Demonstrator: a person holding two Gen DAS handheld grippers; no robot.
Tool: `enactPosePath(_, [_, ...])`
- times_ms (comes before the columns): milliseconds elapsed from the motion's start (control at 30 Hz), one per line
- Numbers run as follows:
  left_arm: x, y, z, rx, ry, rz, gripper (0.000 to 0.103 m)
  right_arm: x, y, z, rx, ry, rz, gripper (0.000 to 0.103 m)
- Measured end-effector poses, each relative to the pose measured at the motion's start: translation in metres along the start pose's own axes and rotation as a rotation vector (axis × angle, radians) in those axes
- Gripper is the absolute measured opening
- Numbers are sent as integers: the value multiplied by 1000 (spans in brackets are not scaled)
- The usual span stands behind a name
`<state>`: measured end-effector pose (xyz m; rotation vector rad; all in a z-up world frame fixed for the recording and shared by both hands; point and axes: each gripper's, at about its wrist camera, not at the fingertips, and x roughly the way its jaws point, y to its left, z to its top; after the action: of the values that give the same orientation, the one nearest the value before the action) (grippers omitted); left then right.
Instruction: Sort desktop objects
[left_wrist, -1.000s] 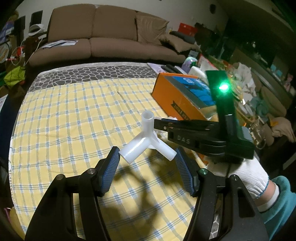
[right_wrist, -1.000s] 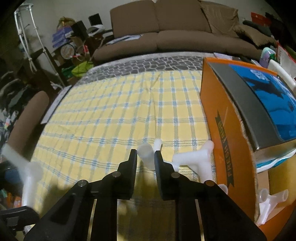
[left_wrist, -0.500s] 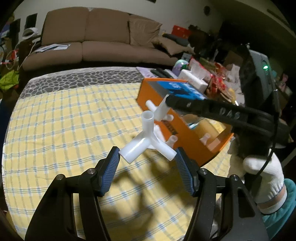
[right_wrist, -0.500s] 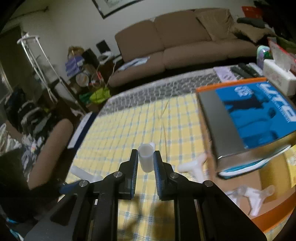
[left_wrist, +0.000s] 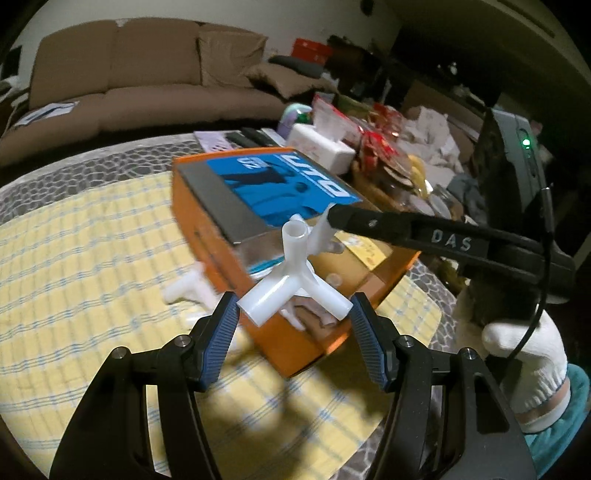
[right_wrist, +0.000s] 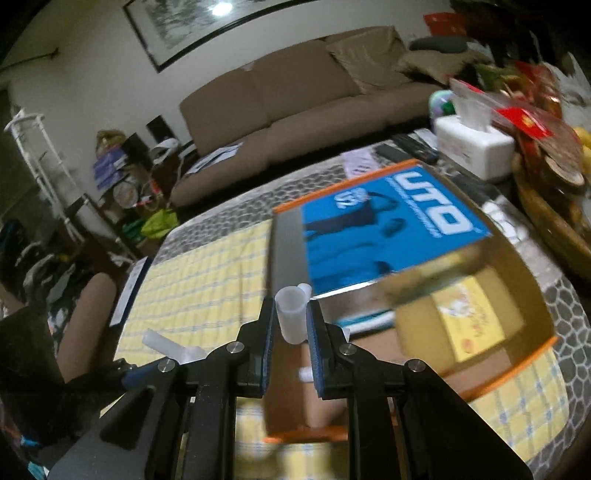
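Both claws rose over orange box (left_wrist: 295, 347) | cloth (left_wrist: 92, 258) left open

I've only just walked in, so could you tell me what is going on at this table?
A person is sorting white plastic pipe connectors into an orange box. The left gripper holds a three-way connector by two of its arms. The right gripper is shut on another connector, above the box's open part. One more connector lies on the yellow checked cloth.
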<state>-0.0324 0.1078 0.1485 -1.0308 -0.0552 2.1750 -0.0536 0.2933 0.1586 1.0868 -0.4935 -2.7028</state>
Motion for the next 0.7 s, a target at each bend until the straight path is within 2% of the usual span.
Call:
enactPosePath(267, [45,-25,2,75,63,39,59,14,-34,-10,6,66,-43,16])
enactPosePath(400, [48,-30,-1,97,60,66,63,19,-44,-10,29,78,-34,18])
enactPosePath(533, [44,-26,-1,79,58,70,65,19,-48,-9,63,75,-12,20])
enactPosePath(700, [28,-2,4,-9,28,64,70,11,-46,-8,68,53,-6,28])
